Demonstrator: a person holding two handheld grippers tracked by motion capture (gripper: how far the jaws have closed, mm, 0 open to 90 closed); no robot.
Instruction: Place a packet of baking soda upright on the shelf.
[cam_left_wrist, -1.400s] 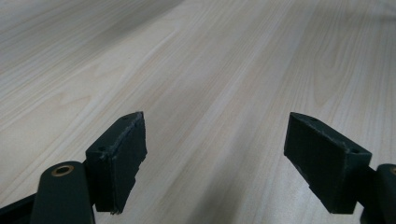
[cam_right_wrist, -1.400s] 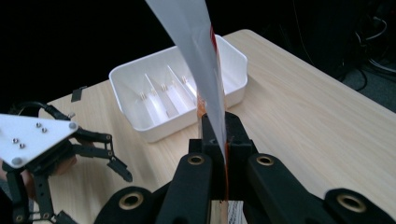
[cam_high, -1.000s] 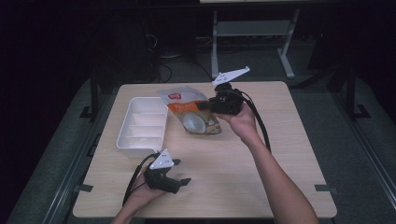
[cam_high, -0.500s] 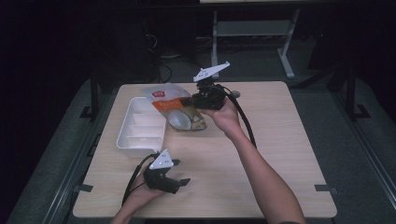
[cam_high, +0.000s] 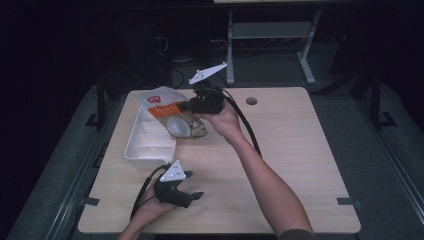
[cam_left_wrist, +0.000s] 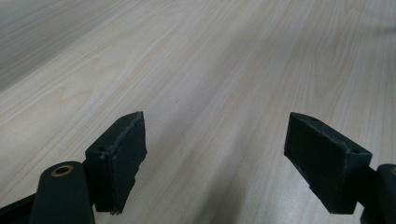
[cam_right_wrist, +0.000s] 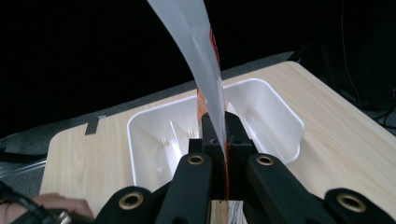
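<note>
Presently: right gripper (cam_high: 192, 106) pinching orange-and-clear plastic snack pouch (cam_high: 176, 115) above white divided plastic tray (cam_high: 142, 150), upper left; left gripper (cam_high: 192, 196) spread on worktop (cam_high: 300, 150). Risk: thin-edge grip slipping, pouch missing tray.

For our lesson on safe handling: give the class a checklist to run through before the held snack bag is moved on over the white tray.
1. Right gripper shut on the orange-and-white plastic snack bag: ok.
2. Bag lifted above the white divided plastic tray: ok.
3. Tray compartments free of items: ok.
4. Left gripper open, holding nothing, over the light wooden table: ok.
5. Bag sealed: cannot tell.
</note>
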